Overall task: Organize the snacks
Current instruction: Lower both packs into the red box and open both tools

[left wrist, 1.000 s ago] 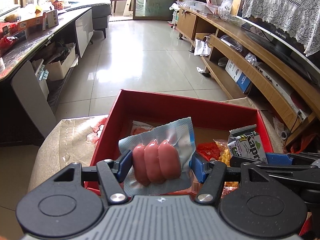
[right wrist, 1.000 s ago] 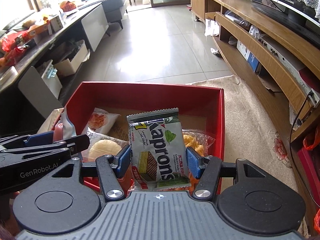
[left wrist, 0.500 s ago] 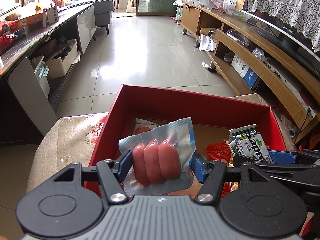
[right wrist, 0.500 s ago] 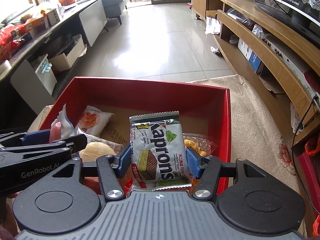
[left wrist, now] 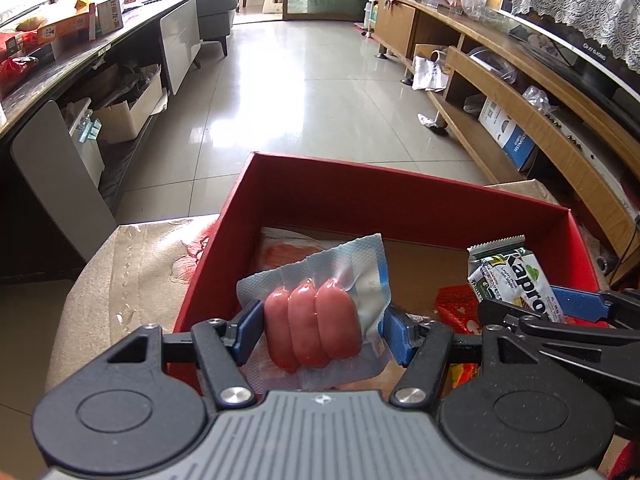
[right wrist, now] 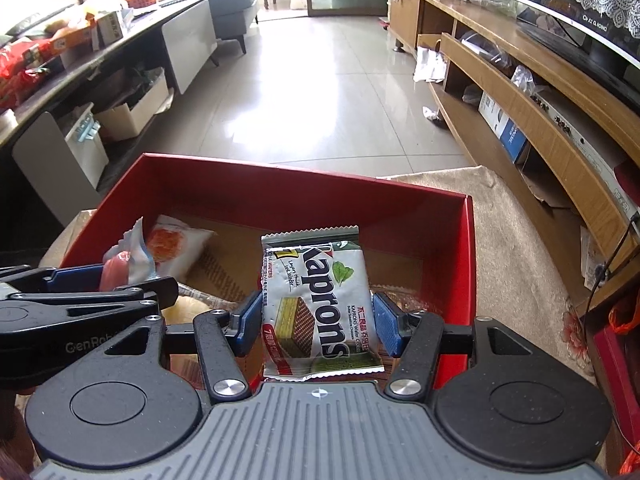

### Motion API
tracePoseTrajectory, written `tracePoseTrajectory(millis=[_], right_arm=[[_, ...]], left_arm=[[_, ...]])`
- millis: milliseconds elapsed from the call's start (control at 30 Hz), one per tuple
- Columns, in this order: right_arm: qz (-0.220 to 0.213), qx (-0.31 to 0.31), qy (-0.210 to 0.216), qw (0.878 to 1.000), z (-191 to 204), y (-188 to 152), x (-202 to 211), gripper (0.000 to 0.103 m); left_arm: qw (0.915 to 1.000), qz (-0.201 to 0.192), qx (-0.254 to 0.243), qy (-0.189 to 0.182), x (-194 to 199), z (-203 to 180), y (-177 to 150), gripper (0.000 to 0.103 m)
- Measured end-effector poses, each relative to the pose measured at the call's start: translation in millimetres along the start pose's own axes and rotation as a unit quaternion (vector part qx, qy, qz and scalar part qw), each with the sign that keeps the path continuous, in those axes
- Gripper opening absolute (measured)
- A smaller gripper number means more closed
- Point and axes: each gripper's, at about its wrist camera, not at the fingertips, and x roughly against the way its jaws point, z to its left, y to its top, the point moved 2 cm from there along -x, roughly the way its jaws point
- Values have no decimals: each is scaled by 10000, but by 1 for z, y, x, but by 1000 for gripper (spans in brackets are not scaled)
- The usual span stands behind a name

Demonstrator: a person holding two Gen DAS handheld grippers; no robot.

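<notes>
My left gripper (left wrist: 322, 326) is shut on a clear vacuum pack of three pink sausages (left wrist: 308, 316), held upright over the left part of an open red box (left wrist: 360, 204). In the right wrist view my right gripper (right wrist: 318, 320) is shut on a green and white Kaprons wafer pack (right wrist: 320, 300) above the box's (right wrist: 280, 188) right half. Each gripper shows in the other's view: the left gripper (right wrist: 100, 284) with the sausage pack (right wrist: 124, 264), and the wafer pack (left wrist: 508, 276) at the right edge. The two grippers hang side by side.
In the box lie an orange-printed pouch (right wrist: 176, 244), a red packet (left wrist: 456, 304) and a pale round snack (right wrist: 188, 308). The box stands on a beige cloth (right wrist: 512, 240). A wooden shelf unit (left wrist: 520, 92) runs along the right, a dark counter (left wrist: 80, 60) along the left, tiled floor beyond.
Both grippers have sunk a little towards the red box with their packs still held. More of the box's inside shows now.
</notes>
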Motion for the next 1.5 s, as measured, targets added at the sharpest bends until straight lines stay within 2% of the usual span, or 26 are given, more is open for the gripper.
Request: tracePoseTrajectory(millis=[333, 567, 1500], right_arm=[[-99, 105, -52, 9999, 4, -1, -5, 69], [-104, -6, -71, 9999, -2, 0, -7, 81], [-398, 99, -337, 9986, 3, 4, 17, 85]], left_arm=[[9999, 30, 52, 121, -2, 5, -2, 63], [9998, 6, 49, 180, 1, 6, 0, 64], [9997, -252, 9, -27, 36, 6, -2, 68]])
